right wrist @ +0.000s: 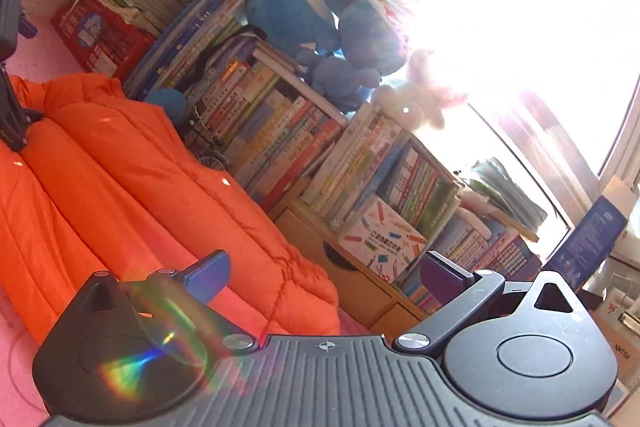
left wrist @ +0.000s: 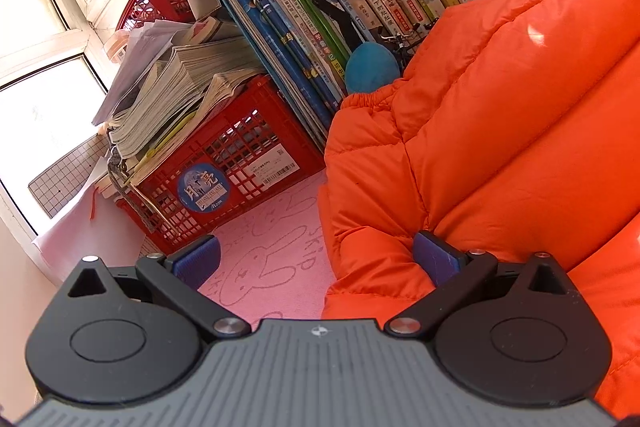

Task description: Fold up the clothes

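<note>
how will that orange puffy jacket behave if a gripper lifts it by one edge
The jacket will probably sag and drape: its quilted panels already slump in soft folds. It looks light for its bulk. Its sheeny shell may slip, so an open left gripper should bite deep.

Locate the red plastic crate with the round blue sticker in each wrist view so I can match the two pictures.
Left wrist: the red crate sits left of centre on the pink mat, papers stacked on top.
Right wrist: the same crate is small at the upper left, behind the orange jacket.
Shared landmark: the row of leaning books right beside the crate.
</note>
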A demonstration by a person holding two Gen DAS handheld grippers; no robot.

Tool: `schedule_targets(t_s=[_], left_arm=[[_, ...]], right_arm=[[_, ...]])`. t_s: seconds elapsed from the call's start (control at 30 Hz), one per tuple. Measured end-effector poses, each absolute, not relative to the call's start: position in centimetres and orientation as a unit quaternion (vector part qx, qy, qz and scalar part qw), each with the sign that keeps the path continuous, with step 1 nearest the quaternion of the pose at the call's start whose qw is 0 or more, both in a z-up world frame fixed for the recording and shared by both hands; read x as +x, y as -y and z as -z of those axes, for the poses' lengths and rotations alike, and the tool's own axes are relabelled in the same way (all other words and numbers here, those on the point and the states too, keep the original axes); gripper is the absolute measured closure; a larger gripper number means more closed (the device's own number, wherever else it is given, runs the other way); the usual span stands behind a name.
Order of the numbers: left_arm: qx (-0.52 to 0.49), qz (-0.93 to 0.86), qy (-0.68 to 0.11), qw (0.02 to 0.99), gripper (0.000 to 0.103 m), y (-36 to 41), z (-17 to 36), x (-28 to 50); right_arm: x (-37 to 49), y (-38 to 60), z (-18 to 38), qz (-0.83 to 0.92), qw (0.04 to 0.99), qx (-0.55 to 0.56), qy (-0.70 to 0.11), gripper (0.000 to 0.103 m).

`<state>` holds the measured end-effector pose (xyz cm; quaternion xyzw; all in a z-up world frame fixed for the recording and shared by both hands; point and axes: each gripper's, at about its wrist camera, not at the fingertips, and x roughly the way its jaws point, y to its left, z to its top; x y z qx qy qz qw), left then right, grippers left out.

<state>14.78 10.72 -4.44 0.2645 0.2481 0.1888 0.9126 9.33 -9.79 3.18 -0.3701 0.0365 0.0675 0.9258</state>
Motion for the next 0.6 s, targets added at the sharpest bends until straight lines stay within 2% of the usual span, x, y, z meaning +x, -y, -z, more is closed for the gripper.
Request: schedule_targets(t_s=[0.13,0.27,0.37,0.6], left_arm=[[0.262,-0.188,-0.249,0.913,0.0,-10.8,4.5,14.8],[0.263,-0.189,-0.248,0.913,0.0,-10.7,4.5,14.7],[0.262,-0.187,-0.248,0.914,0.0,-10.7,4.5,14.7],[0.263,-0.184,-0.246,0.915,0.0,-10.7,4.6,14.7]], right_arm=[[11.8,2.3,-2.6,-0.12,0.911,-0.395,-0.009,0.001],[15.6,-1.9,-0.3,-0.117,0.902,-0.415,-0.031,0.001],[17.6,-1.0,1.7,-0.089,0.895,-0.435,-0.042,0.001],[20.0,4.5,1.5,-0.038,0.918,-0.386,-0.086,0.001]])
